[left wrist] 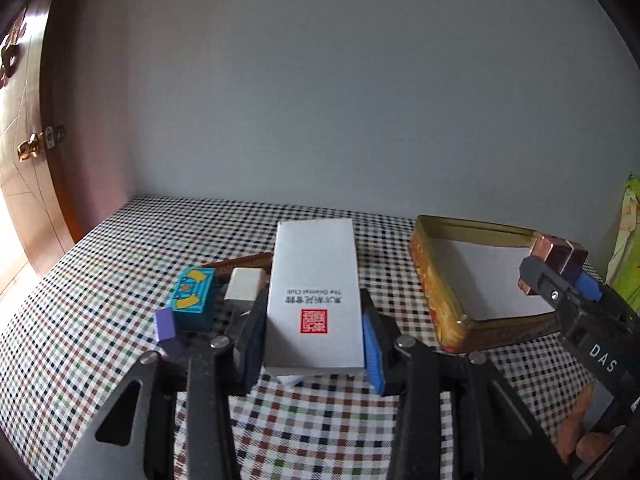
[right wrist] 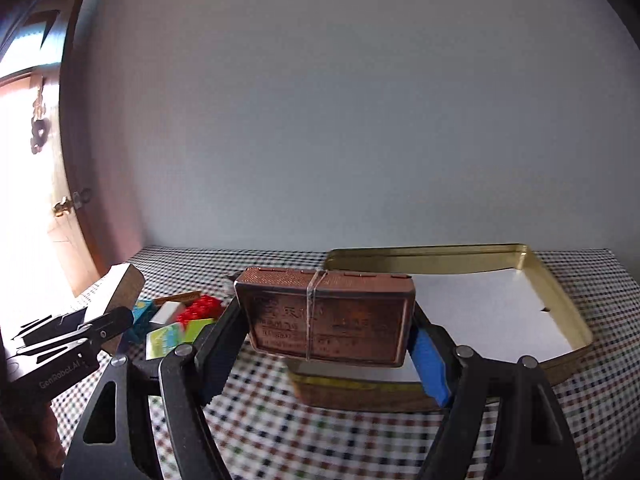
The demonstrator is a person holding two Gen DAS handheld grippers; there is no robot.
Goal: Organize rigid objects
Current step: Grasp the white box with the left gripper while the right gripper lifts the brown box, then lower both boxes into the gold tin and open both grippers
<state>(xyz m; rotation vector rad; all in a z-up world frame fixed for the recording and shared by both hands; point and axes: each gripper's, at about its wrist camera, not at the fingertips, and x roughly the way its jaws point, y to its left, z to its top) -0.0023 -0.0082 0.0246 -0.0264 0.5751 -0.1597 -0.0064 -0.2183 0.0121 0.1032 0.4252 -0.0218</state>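
In the left wrist view, a white box [left wrist: 316, 296] (a red seal is printed on its top) is clamped between the pads of the left hand-held gripper [left wrist: 314, 340] at lower centre, lifted clear of the checked bench [left wrist: 120, 264]. Behind it at centre left a teal block [left wrist: 193, 298], a white block [left wrist: 245, 285] and a purple block [left wrist: 166, 324] are seen lying close together on the bench. An open gold tin [left wrist: 432, 276] is seen at centre right, its floor lined with white paper.

In the right wrist view, a copper case [right wrist: 326, 316] (a thin band is wrapped around its middle) is gripped at its two ends by the right hand-held gripper [right wrist: 328, 344] and held in front of the tin's near wall, above the bench. A red brick [right wrist: 202, 307] and a green block [right wrist: 198, 328] are seen at centre left, beside the teal one. Whether the case touches the tin cannot be told.
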